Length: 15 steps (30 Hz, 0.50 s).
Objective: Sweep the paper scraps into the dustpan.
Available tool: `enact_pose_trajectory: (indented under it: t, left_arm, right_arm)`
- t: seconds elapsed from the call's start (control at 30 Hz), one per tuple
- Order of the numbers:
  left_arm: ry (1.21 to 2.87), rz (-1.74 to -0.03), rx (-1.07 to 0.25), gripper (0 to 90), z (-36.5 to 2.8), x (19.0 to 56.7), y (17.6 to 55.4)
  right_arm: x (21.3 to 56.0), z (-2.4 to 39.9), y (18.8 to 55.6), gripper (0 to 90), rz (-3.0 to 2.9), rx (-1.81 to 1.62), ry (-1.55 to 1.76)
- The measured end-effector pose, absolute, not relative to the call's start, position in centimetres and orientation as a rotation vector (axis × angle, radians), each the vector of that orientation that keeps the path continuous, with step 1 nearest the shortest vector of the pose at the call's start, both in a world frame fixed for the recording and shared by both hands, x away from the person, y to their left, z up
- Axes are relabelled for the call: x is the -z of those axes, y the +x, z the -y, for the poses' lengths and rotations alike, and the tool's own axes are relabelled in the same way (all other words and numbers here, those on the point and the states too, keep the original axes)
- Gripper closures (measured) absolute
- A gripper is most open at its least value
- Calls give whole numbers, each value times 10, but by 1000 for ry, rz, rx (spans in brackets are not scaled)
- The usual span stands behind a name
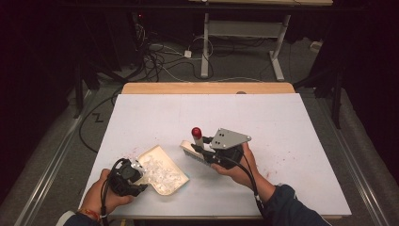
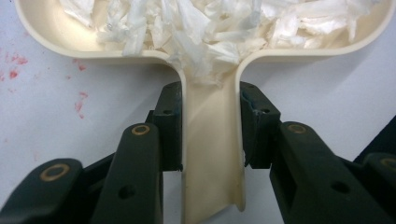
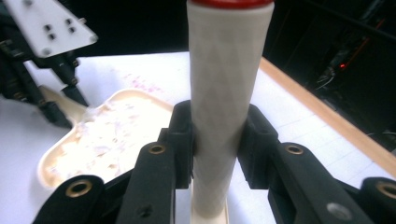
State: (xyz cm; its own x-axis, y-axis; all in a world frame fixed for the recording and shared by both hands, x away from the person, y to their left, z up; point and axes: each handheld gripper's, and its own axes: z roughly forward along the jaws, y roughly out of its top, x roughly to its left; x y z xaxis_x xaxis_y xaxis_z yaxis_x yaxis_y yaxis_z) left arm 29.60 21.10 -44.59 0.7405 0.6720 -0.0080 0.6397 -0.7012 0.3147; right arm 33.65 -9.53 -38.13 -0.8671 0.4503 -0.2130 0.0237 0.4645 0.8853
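High view: cream dustpan (image 1: 162,170) lies on the white table (image 1: 282,141) near its front-left corner, loaded with white paper shreds (image 1: 162,173). Left gripper (image 1: 134,181) sits at the dustpan's near-left end, on the handle side, with the person's left hand (image 1: 101,195) behind it. Just to the right of the dustpan, apart from its rim, the right gripper (image 1: 200,150) holds a hand brush (image 1: 195,146); bristle block tilted toward the dustpan, handle angled up, its red cap (image 1: 196,131) the highest point. Grey three-cornered plate (image 1: 228,138) tops that gripper. Faint red specks on the table right of the dustpan and by its far-left edge. Left gripper view: both black jaws pressed against the two sides of the dustpan's handle (image 2: 212,154), pinching it; the pan's tray (image 2: 205,28) spreads across the top, shreds heaped inside and spilling toward the handle throat. Red specks (image 2: 14,65) on the table left of the handle. Right gripper view: jaws clamped on the brush's white handle (image 3: 222,107), which runs upright between them, red cap at the top edge. Left of the handle and beyond it lies the dustpan (image 3: 98,140) with its shreds, the other gripper at its far end. Table's wooden edge (image 3: 327,116) runs off right of the handle.
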Motion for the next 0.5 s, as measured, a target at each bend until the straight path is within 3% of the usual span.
enact_pose_trajectory:
  t: [0.5]
  left_arm:
    - [2650,-1029,-160,635,-207,451,297]
  right_arm:
    - [380,58,297,704,-2354,-1480,268]
